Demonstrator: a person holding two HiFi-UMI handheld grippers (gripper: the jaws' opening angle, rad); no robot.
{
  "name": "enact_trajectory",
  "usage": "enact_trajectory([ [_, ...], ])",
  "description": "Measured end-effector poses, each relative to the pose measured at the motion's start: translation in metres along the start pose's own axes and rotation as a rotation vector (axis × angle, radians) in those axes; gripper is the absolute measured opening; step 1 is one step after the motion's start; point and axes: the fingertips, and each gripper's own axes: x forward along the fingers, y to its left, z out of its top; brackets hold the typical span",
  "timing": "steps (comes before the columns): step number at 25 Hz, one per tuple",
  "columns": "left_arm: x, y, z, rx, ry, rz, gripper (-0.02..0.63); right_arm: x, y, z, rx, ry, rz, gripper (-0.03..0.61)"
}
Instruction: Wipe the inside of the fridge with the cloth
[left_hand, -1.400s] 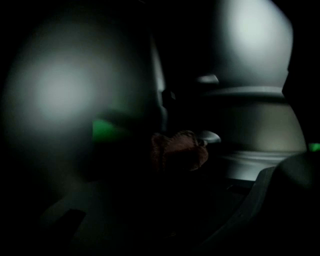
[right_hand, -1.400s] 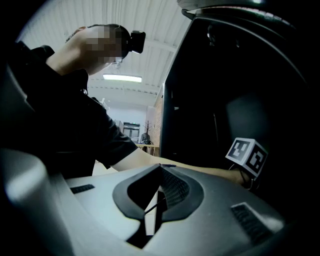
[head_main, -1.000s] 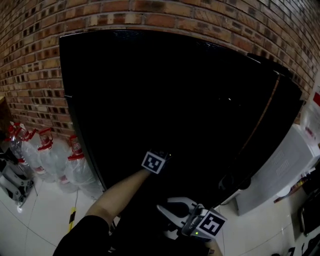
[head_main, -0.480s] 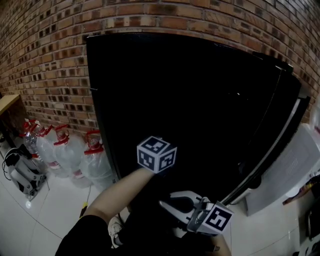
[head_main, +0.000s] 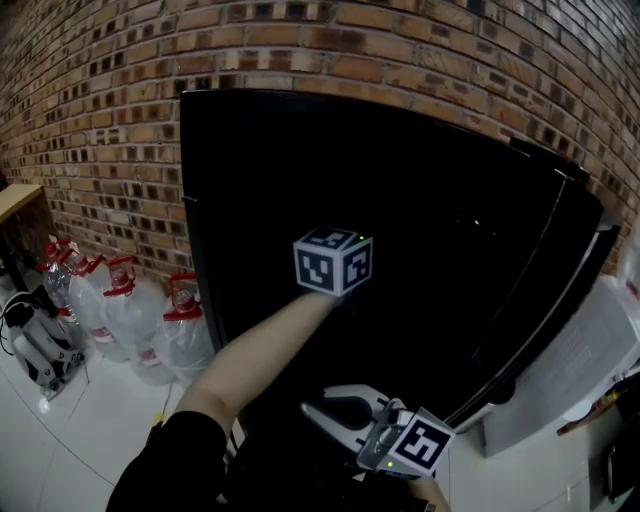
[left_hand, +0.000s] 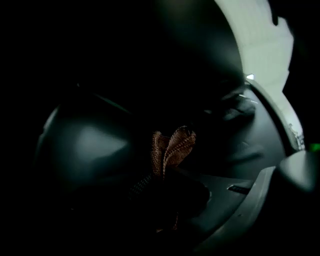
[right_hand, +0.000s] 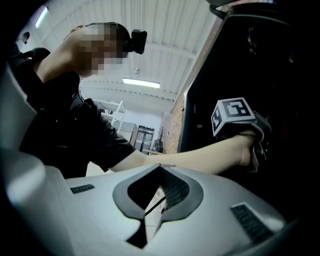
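- While the left gripper (left_hand: 165, 175) is held out at arm's length toward the black fridge (head_main: 420, 220), its jaws are pinched tight on a brown woven cloth (left_hand: 174, 145), whose folded end sticks up past the jaw tips
- Around the cloth the left gripper view is very dark, with only dim grey curved surfaces showing; whether the cloth touches any of them cannot be told
- Low and close to the person's body, the right gripper (right_hand: 160, 167) points upward, its jaws pressed together with nothing between them
- Behind the fridge runs a red brick wall (head_main: 100, 120)
- Clear water bottles (head_main: 140, 320) with red caps crowd the white tiled floor (head_main: 90, 430) just left of the fridge
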Motion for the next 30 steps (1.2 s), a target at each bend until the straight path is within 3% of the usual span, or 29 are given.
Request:
enact_trajectory([
  [3, 0.034, 0.013, 0.024, -0.021, -0.039, 0.008, 0.054, -0.009, -0.011, 0.001, -0.014, 0.022, -0.027, 0.005],
  [8, 0.074, 0.024, 0.039, 0.026, -0.076, 0.001, 0.055, -0.009, -0.024, 0.013, -0.023, -0.01, -0.013, 0.005],
  [11, 0.092, 0.023, 0.041, 0.045, -0.085, -0.056, 0.055, -0.008, -0.026, 0.01, -0.028, -0.006, -0.004, 0.005],
  [15, 0.104, 0.018, 0.046, -0.033, -0.114, -0.141, 0.054, -0.012, -0.033, 0.0, 0.007, -0.003, -0.007, 0.005],
  [18, 0.11, 0.011, 0.048, 0.031, -0.112, -0.135, 0.055, -0.011, -0.035, -0.005, 0.017, 0.002, -0.003, 0.005],
  [21, 0.11, 0.011, 0.049, 0.083, -0.12, -0.093, 0.055, -0.01, -0.037, -0.011, 0.025, 0.016, 0.001, 0.005],
  [27, 0.093, 0.029, 0.057, 0.232, -0.117, 0.085, 0.055, -0.006, -0.037, -0.011, 0.042, 0.005, 0.021, 0.005],
  [30, 0.081, 0.042, 0.066, 0.247, -0.118, 0.15, 0.055, -0.001, -0.033, -0.011, 0.042, -0.002, 0.039, 0.005],
])
